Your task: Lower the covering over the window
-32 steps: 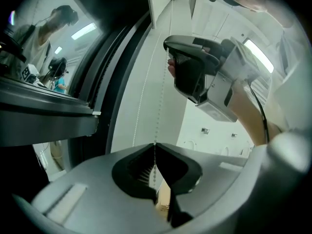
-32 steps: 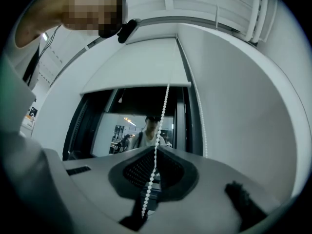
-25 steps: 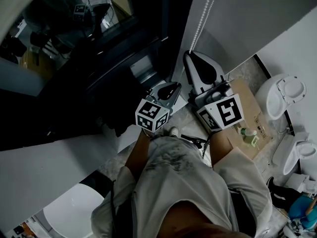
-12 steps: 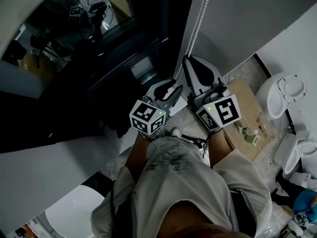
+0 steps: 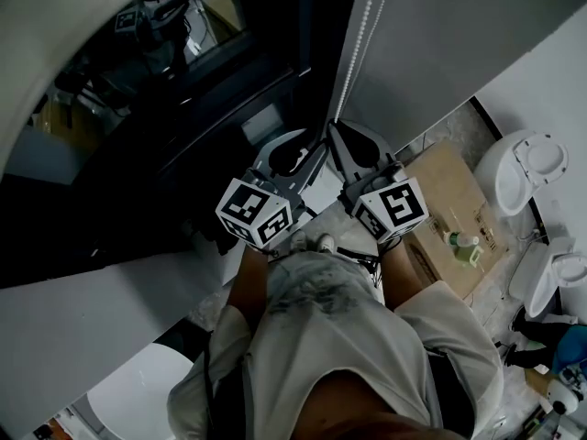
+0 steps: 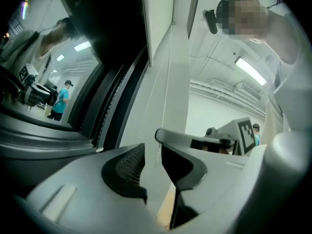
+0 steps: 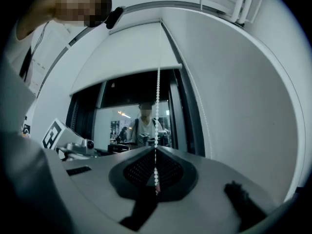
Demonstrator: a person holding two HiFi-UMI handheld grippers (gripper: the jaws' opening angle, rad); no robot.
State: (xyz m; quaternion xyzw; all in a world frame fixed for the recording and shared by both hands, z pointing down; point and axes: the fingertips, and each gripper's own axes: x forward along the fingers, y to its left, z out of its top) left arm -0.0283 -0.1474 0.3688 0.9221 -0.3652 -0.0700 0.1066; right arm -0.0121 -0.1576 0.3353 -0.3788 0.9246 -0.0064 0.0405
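From the head view, both claws are held level in front of the person, side by side below the dark window point(image 5: 138, 108). The left claw point(image 5: 295, 152) shows as an open loop of grey jaws. The right claw point(image 5: 344, 140) sits just beside it, its tips meeting at the foot of the white bead cord point(image 5: 362, 35), which hangs down the pale wall at the window's right edge. Only this view takes in the floor: a brown cardboard box point(image 5: 449, 186) with a small green bottle point(image 5: 459, 243) on it, and white ceramic fixtures point(image 5: 525, 177) further right. The left gripper view looks up along the window frame and shows what the head view cannot settle. The left claw's jaws stand apart, having just been opening. A thin strand of the cord runs down through the gap between them, and neither pad presses on it. The right claw's marker cube shows at the right edge. The right gripper view is the only one with the white roller blind point(image 7: 122, 57) itself, which covers the upper part of the window and has dark glass showing below its lower edge. Here the right claw's jaws are closed on the bead cord, which rises straight from the ribbed pads to the blind's edge, and the glass reflects a person.
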